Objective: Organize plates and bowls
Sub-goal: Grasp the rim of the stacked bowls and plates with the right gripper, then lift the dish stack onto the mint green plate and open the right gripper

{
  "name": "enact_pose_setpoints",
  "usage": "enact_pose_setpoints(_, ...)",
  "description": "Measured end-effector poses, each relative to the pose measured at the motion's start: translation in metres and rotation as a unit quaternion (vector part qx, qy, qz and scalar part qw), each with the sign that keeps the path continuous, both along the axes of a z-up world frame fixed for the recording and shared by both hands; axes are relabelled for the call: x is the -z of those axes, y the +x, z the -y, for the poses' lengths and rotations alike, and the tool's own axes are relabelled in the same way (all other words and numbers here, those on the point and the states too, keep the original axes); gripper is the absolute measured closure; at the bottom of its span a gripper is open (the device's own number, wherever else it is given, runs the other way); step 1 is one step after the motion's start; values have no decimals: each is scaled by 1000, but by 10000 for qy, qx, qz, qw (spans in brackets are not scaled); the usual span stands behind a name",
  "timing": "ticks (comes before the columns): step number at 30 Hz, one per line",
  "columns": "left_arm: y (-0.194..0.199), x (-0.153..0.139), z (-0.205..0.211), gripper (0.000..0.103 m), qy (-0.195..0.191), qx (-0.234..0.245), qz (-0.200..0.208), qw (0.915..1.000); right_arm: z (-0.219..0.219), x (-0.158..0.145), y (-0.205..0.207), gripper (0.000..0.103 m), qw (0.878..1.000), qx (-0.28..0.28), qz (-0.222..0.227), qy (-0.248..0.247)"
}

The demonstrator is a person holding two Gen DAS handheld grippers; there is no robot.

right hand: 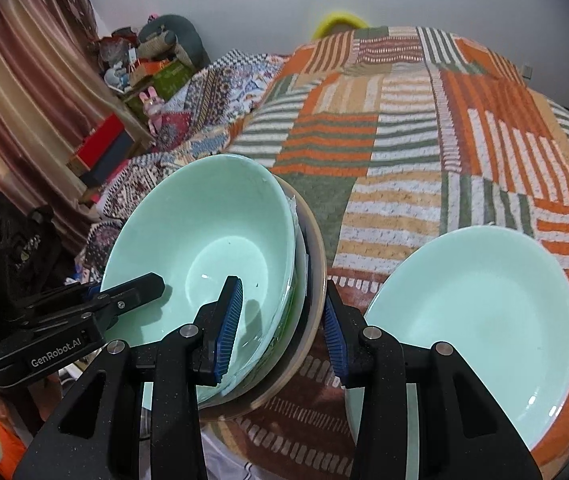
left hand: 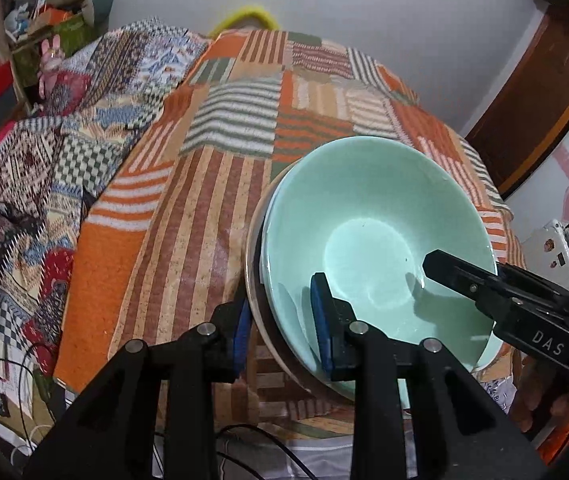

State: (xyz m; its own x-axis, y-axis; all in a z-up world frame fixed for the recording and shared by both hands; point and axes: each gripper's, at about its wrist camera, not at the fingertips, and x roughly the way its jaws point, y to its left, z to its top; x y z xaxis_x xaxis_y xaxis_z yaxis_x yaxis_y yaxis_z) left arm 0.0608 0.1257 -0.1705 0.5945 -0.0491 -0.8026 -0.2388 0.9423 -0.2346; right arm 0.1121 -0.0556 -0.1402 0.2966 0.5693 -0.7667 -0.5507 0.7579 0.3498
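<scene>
A stack of nested dishes has a mint green bowl (left hand: 364, 200) on top and a beige outer dish (left hand: 250, 264) under it. It hangs tilted just over the bed's near edge. My left gripper (left hand: 284, 326) is shut on the stack's near-left rim, one blue pad inside and one outside. My right gripper (right hand: 280, 332) is shut on the opposite rim of the same mint green bowl (right hand: 204, 208) and beige dish (right hand: 318, 248). Each view shows a finger of the other gripper inside the bowl: the right one's finger (left hand: 456, 276) and the left one's finger (right hand: 136, 290). A second mint green plate (right hand: 476, 320) lies on the bed to the right.
The bed carries an orange, green and white striped patchwork blanket (left hand: 212, 200), with a patterned quilt (left hand: 24, 168) on its left. Cluttered shelves (right hand: 124, 80) and a curtain (right hand: 12, 100) stand at the left. A wooden door (left hand: 544, 92) is at the right. Cables (left hand: 24, 360) lie on the floor.
</scene>
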Motion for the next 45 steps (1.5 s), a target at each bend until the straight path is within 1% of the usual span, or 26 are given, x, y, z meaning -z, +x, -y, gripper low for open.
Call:
enact_pose_setpoints(6,-3,-23,14,75,3,98,216,9997,16,-19,-3,67,9995,137,179,202)
enact_pose_setpoints(10,-4,-40,31,75,105,221,377,9990,31,-31,-6,67,9987,250,320,293)
enact_pose_setpoints(13,-5,-51,42,75,115,322,477,9983,43,-38,-6,67,9979,347,393,368)
enact_pose_setpoints(21,2,-68,78,75,147,663,604,9959,79,-52,-9,67,9950,659,568,487)
enact_pose_setpoints(27,11,-68,105,75,126,949,593,9936,110,-56,-10,67,9923,940,664,468)
enact_pose_setpoints(32,22,-63,129,75,87,1206,504,9914,131,-54,-10,67,9902,1156,658,425)
enact_pose_setpoints(38,33,-52,148,75,66,1418,353,9892,149,-49,-10,67,9882,1373,578,348)
enact_pose_setpoints(45,46,-35,158,75,50,1513,150,9884,161,-33,-4,67,9876,1502,368,286)
